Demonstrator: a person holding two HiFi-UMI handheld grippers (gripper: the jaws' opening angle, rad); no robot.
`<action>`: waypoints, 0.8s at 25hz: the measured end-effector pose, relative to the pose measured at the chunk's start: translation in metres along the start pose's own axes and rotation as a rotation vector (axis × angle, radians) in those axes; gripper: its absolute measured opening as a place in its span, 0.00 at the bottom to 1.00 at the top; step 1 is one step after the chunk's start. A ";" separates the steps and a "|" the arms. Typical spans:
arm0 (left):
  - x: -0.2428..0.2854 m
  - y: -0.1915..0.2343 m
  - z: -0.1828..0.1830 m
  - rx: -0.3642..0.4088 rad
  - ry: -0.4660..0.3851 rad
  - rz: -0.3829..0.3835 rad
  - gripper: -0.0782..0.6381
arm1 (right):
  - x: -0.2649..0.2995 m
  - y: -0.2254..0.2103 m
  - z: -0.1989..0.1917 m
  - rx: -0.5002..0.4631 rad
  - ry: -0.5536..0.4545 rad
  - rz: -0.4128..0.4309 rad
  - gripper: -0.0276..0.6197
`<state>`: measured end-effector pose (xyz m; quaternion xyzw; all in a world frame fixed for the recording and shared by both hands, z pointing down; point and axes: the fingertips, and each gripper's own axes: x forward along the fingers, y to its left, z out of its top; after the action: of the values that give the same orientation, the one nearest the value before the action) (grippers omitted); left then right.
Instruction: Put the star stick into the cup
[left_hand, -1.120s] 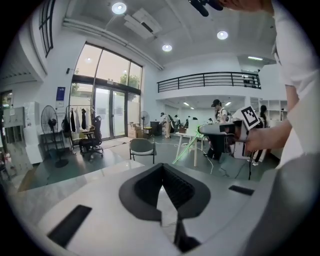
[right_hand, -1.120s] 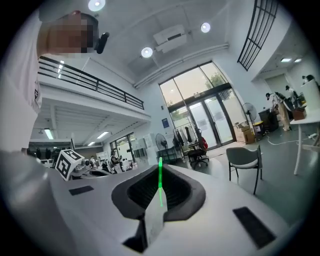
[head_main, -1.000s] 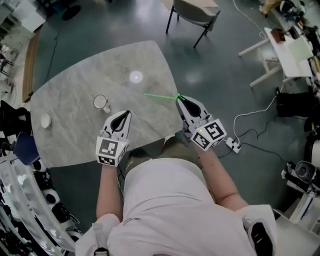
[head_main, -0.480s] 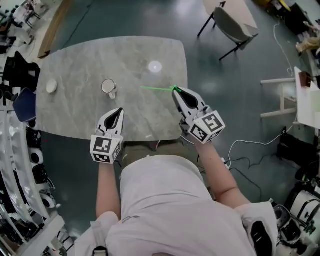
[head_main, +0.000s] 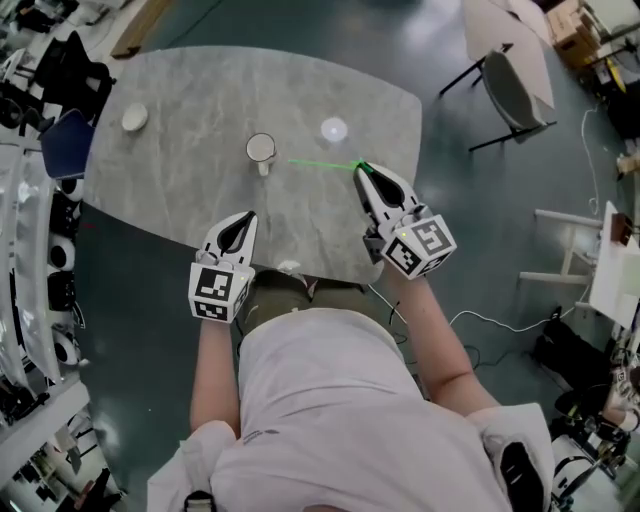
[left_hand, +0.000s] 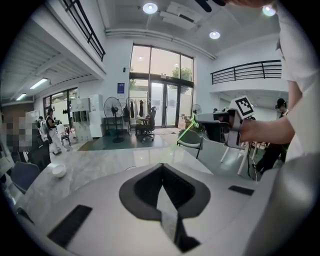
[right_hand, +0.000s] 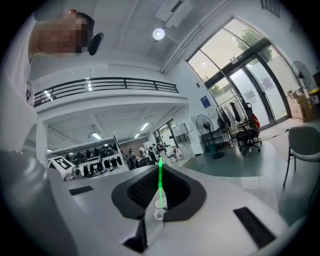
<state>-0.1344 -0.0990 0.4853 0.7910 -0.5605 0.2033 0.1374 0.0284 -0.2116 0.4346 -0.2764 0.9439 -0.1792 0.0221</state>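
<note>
Right gripper (head_main: 362, 170) is pinching the star stick (head_main: 322, 164) by one end, jaws narrowed down tight on it; in the right gripper view the green shaft is poking straight out from between the pads. The star stick is hanging roughly level over the table (head_main: 180, 190), its free tip pointing left at the cup (head_main: 261, 149) and ending just beside it. The cup is standing upright on the table. Left gripper (head_main: 246, 218) is hovering over the near table edge, jaws pressed together, holding nothing. A small white bowl (head_main: 134, 118) is sitting far left, well apart.
</note>
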 end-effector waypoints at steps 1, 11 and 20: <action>-0.004 0.005 -0.003 -0.010 0.001 0.005 0.11 | 0.009 0.005 -0.001 0.000 0.003 0.009 0.08; -0.038 0.044 -0.034 -0.096 0.027 0.028 0.11 | 0.081 0.030 -0.019 -0.036 0.055 0.030 0.08; -0.058 0.088 -0.058 -0.162 0.048 0.081 0.11 | 0.132 0.024 -0.060 -0.040 0.136 0.007 0.08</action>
<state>-0.2442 -0.0543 0.5076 0.7489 -0.6030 0.1817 0.2061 -0.1044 -0.2435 0.4900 -0.2606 0.9477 -0.1784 -0.0468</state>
